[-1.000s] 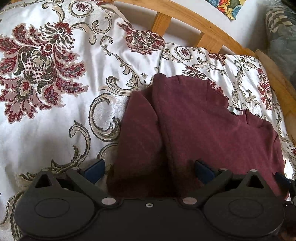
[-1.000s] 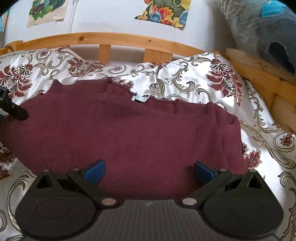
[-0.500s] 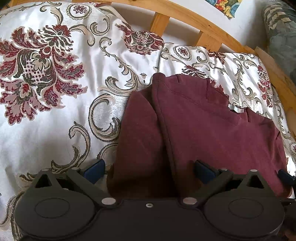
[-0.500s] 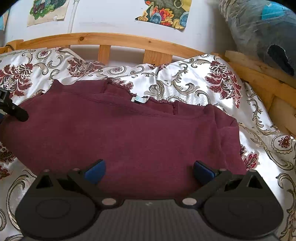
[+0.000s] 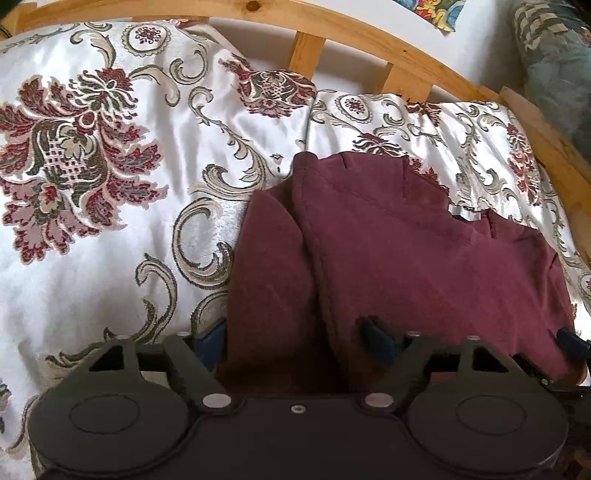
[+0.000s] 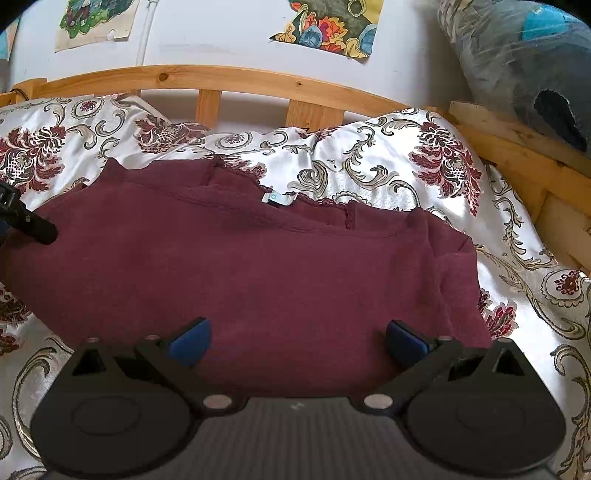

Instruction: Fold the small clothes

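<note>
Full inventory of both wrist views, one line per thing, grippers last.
maroon garment: 1, dark red, spread flat on the bedspread, label at its far edge
label: 1, white with blue, at the garment's neckline
bedspread: 1, shiny white with red and olive floral pattern, covers the bed
bed frame: 1, light wood with slats, behind and to the right of the bedspread
wall pictures: 2 seen clearly, multicoloured, on the white wall above the frame
bundle: 1, grey-blue, wrapped in clear plastic, upper right
left gripper: black with blue pads, jaws have just been closing, garment's left edge between them
right gripper: black with blue pads, open over the garment's near edge
</note>
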The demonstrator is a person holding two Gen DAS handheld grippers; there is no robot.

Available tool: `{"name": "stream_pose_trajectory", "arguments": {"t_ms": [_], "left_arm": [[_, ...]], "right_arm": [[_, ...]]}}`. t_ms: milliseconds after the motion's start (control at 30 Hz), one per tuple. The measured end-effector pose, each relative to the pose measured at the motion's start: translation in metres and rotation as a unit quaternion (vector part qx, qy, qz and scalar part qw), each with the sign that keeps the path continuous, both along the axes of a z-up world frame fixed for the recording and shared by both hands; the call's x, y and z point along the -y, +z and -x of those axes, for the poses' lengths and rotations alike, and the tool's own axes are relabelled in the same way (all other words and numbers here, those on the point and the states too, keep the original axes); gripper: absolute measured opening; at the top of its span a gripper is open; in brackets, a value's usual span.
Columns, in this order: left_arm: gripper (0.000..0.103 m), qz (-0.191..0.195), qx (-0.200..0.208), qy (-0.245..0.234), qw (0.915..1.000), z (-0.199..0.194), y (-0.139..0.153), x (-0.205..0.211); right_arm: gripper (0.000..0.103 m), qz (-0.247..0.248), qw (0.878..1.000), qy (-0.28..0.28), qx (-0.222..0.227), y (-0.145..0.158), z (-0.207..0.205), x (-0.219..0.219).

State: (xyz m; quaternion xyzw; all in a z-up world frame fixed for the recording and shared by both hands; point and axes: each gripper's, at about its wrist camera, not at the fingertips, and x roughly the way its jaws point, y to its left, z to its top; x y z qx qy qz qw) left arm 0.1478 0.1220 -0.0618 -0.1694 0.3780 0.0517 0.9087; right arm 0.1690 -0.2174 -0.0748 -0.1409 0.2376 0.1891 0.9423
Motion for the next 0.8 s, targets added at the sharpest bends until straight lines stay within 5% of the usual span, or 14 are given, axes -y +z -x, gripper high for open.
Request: {"name": "stream_pose_trajectory", "arguments": {"t_ms": [567,800], "left_arm": [[0.06,-0.01,-0.033,0.032,0.9989,-0.005,0.009,0.009],[0.026,-0.019,-0.029,0.032,0.9989,-0.003,0.017,0.015]], "right_arm": [[0.103,-0.011,1.0,-0.002,-0.012,0.0,-0.003,0.002],[0.103,-0.011,1.0,-0.002,-0.012,0.0,-0.003,0.002]]}}
